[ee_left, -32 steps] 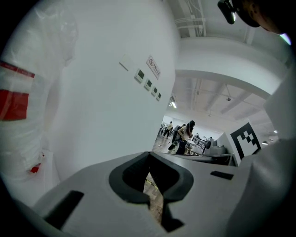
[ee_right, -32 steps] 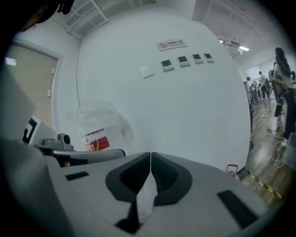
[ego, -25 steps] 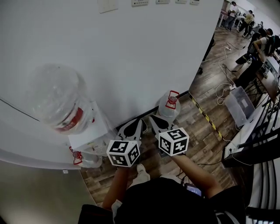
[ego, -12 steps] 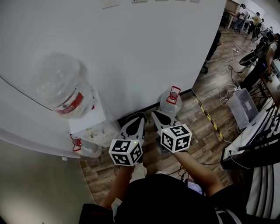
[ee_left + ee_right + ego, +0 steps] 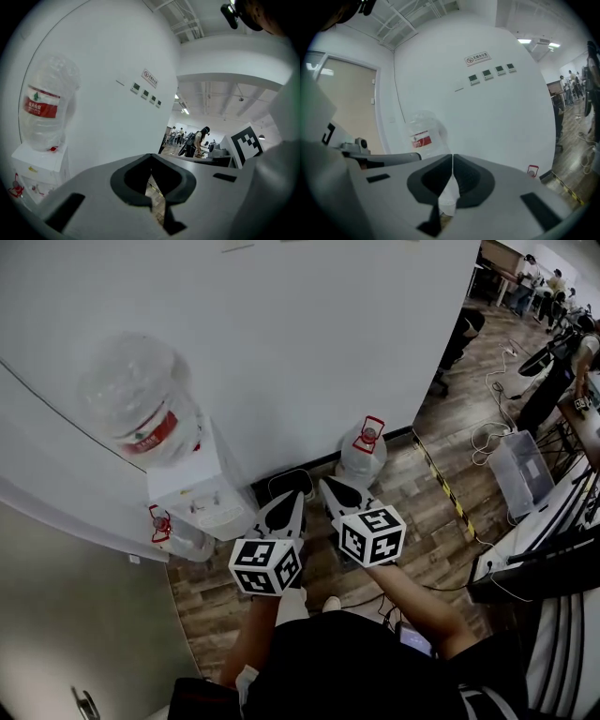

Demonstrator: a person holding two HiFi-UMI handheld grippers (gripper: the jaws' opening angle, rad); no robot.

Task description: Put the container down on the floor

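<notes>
Now both grippers are side by side above the wooden floor (image 5: 441,549). My left gripper (image 5: 296,497) has its fingers pressed together on nothing, and my right gripper (image 5: 325,484) is closed and empty too. The container (image 5: 362,460), a clear jug with a red cap, stands upright at the floor's edge against the white wall (image 5: 309,343), just beyond my right fingers. A water dispenser (image 5: 202,502) stands further left along that edge.

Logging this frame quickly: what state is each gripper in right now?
Left gripper: closed, empty.
Right gripper: closed, empty.
</notes>
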